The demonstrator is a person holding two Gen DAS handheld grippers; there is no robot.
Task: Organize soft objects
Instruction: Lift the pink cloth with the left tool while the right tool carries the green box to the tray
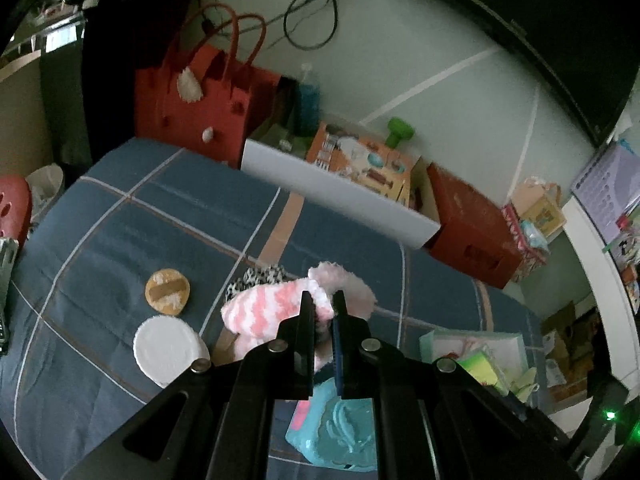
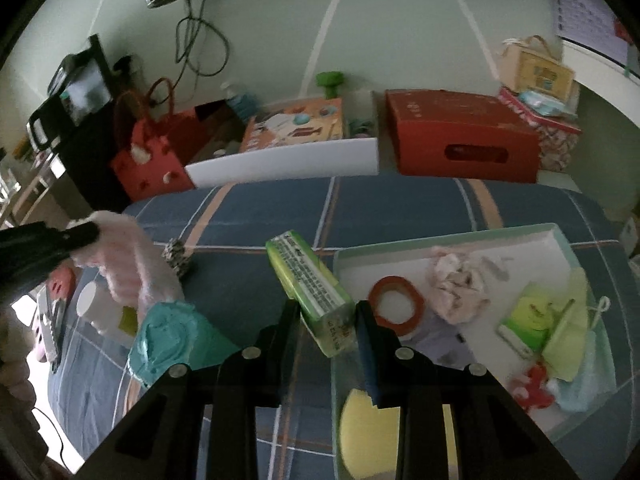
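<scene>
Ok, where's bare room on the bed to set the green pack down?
Open blanket runs between the white bin and the tray. More lies beyond the tan pad in the left view. It is crowded around the teal bag, and the tray is mostly filled.

Both cameras sit just behind their own gripper fingers, close above a blue checked bedspread (image 1: 120, 240), tilted down and facing the far wall. The left wrist view looks from the left side, the right wrist view from nearer the right. Both share the white bin (image 1: 336, 200), the red box (image 2: 460, 136) and the red felt bag (image 1: 192, 100) along that wall
</scene>
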